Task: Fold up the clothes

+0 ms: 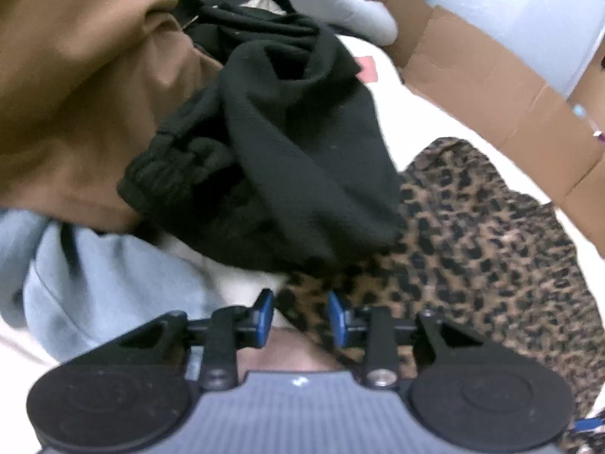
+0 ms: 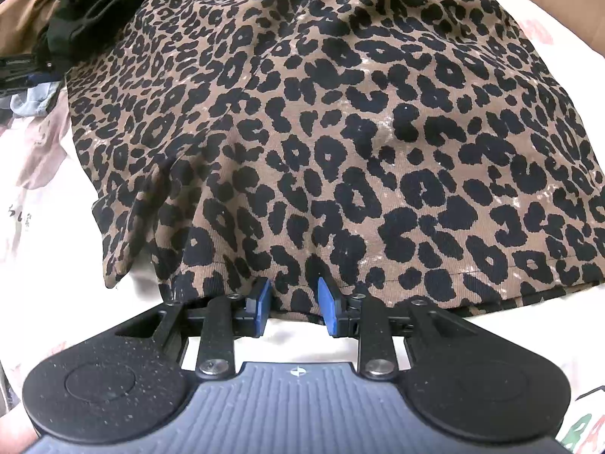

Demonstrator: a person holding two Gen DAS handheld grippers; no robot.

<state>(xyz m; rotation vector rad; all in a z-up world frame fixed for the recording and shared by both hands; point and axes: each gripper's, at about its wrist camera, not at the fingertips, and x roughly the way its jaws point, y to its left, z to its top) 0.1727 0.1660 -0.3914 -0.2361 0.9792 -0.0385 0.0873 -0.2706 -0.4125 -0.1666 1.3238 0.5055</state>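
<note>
The leopard-print garment (image 2: 340, 121) looks like thin, finely ribbed matt cloth; the black garment (image 1: 287, 143) is textured knit; the cardboard box (image 1: 472, 75) is matt.

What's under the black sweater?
The black sweater lies over the brown garment and an edge of the leopard-print cloth. Anything directly beneath it is covered.

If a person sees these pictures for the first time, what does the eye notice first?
The leopard-print garment fills the right wrist view, spread on the white surface, with the right gripper at its near hem. In the left wrist view, a crumpled black garment lies in the middle, between brown cloth and the leopard print.
</note>
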